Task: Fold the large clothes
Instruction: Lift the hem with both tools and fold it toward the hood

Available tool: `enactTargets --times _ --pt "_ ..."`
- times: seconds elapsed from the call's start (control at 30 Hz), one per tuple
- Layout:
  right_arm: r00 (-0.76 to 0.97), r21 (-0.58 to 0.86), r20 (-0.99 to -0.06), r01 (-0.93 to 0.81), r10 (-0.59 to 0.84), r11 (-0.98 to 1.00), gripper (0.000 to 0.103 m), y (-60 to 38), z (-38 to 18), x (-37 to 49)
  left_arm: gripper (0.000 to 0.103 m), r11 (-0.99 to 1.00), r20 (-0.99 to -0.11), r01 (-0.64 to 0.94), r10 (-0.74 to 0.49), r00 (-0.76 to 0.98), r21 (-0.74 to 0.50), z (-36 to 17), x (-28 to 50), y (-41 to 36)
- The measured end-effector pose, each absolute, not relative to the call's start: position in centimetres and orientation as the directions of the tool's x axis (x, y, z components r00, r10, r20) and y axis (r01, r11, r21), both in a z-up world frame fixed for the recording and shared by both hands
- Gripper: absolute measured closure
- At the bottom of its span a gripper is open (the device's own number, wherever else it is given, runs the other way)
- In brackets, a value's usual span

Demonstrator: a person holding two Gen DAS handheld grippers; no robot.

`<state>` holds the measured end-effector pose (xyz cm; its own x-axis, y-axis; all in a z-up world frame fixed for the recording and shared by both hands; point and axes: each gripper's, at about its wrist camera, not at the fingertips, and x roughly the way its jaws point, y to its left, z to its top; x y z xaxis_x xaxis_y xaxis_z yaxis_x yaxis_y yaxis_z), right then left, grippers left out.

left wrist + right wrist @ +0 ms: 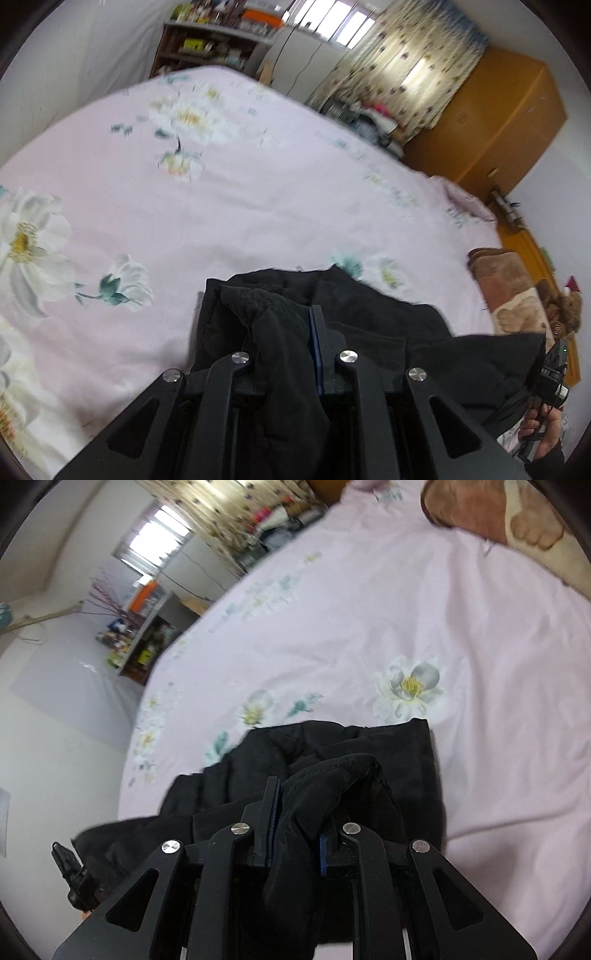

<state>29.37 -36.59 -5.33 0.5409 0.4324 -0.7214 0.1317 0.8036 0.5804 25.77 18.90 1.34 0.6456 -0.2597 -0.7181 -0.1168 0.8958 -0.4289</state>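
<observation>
A large black garment [369, 317] hangs between both grippers above the pink floral bedsheet [229, 206]. My left gripper [284, 332] is shut on a bunched fold of the black cloth, which covers its left finger. My right gripper [299, 805] is shut on another bunched fold of the same garment [332, 749]; its left finger shows, its right finger is mostly covered. The rest of the garment drapes down onto the sheet [406, 627]. The right gripper's handle and the person's hand [546, 424] show at the lower right of the left wrist view.
A brown bear-print pillow [513, 291] lies at the bed's right edge, also in the right wrist view [509, 513]. An orange wardrobe [498, 122], floral curtains [413, 70] and a cluttered shelf [207, 44] stand beyond the bed. White walls surround the bed.
</observation>
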Motion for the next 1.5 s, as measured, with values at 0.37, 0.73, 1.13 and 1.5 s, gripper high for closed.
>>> enactTargets --times 0.37,0.73,1.13,1.5 --pt "0.520 0.786 -0.588 0.187 0.619 0.589 0.038 -39.2 -8.2 31.8 0.081 0.879 -0.758 -0.141 -0.299 0.579 -0.455 -1.9 29.8 18.9" --pt "0.647 0.881 -0.426 0.137 0.632 0.453 0.027 -39.7 -6.7 29.4 0.032 0.721 -0.605 -0.145 -0.434 0.668 -0.677 3.2 29.3 21.4" --pt "0.704 0.856 -0.394 0.048 0.591 0.515 0.024 -40.7 -4.5 28.1 0.027 0.859 -0.666 -0.088 -0.322 0.673 -0.504 3.6 29.0 21.3" --pt "0.542 0.532 -0.701 -0.034 0.463 0.846 0.024 -35.8 -8.4 31.8 0.027 0.934 -0.804 -0.046 -0.278 0.526 -0.353 -2.6 33.6 18.6"
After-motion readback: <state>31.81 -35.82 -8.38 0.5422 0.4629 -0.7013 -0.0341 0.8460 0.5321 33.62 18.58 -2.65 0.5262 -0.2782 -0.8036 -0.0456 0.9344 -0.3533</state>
